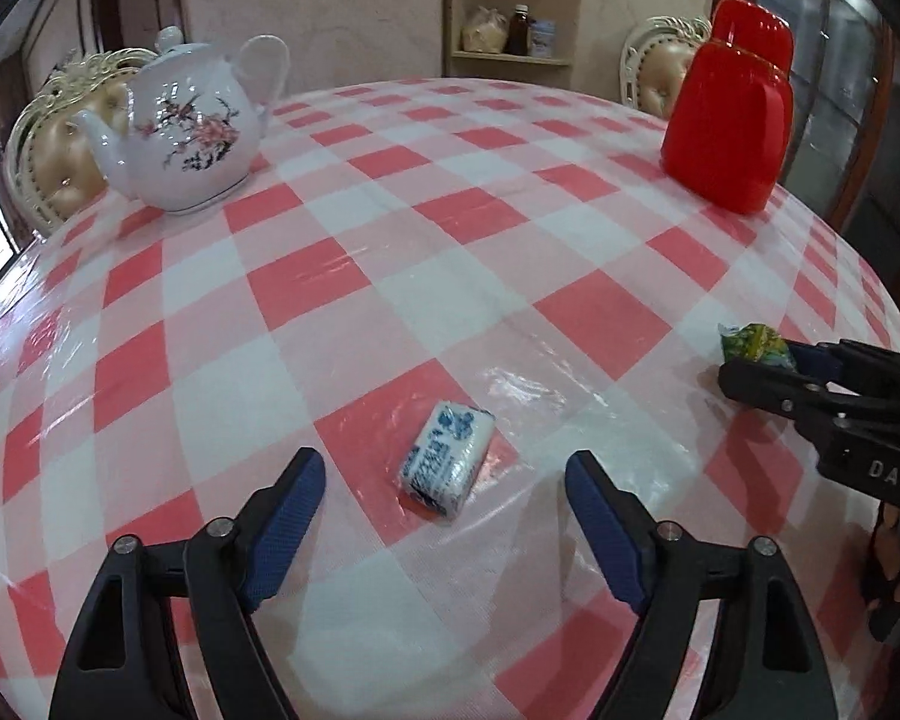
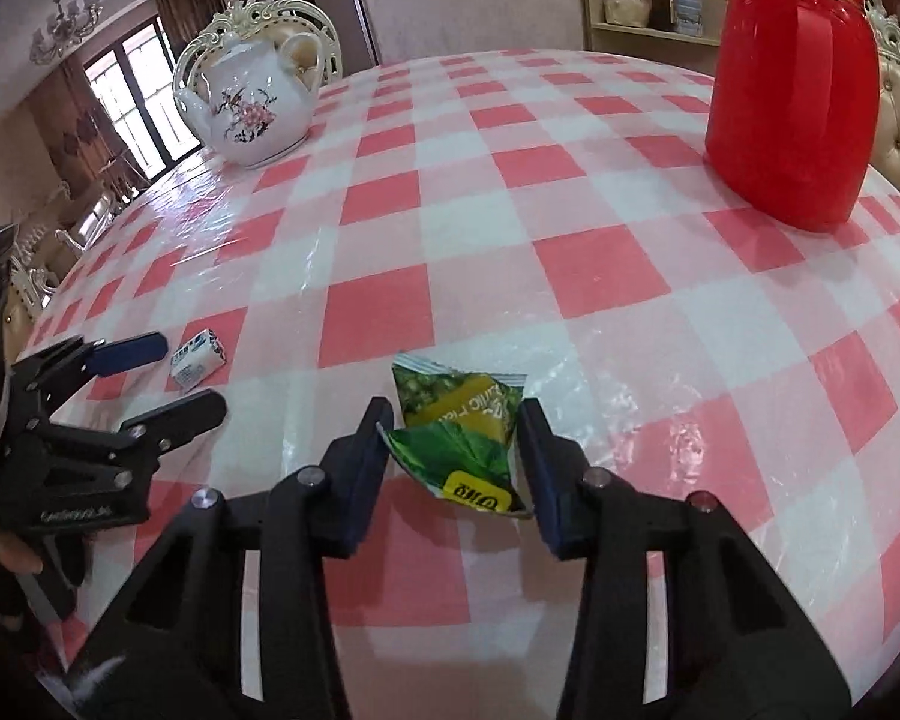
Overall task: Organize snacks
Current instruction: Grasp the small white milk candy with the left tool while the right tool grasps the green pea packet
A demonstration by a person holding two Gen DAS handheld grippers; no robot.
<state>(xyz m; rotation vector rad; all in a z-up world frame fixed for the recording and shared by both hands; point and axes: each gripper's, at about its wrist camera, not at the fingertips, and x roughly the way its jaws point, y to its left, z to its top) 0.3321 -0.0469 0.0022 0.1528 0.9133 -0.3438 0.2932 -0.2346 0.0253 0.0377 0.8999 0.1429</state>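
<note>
A small white and blue snack packet (image 1: pixel 447 468) lies flat on the red and white checked tablecloth (image 1: pixel 450 252). My left gripper (image 1: pixel 444 457) stands open around it, both blue pads well clear of its sides. In the right wrist view the same packet (image 2: pixel 197 363) lies between the left gripper's fingers (image 2: pixel 150 345). A crumpled green and yellow snack packet (image 2: pixel 450 450) rests on the cloth between the pads of my right gripper (image 2: pixel 455 407), which touch it on both sides. In the left wrist view this green packet (image 1: pixel 753 345) sticks out of the right gripper (image 1: pixel 756 360).
A white teapot with pink blossoms (image 1: pixel 186 132) stands far left; a tall red flask (image 1: pixel 729 114) stands far right. Ornate padded chairs (image 1: pixel 48 156) ring the table. A wall shelf (image 1: pixel 510 12) holds jars. A hand (image 2: pixel 12 546) holds the left gripper.
</note>
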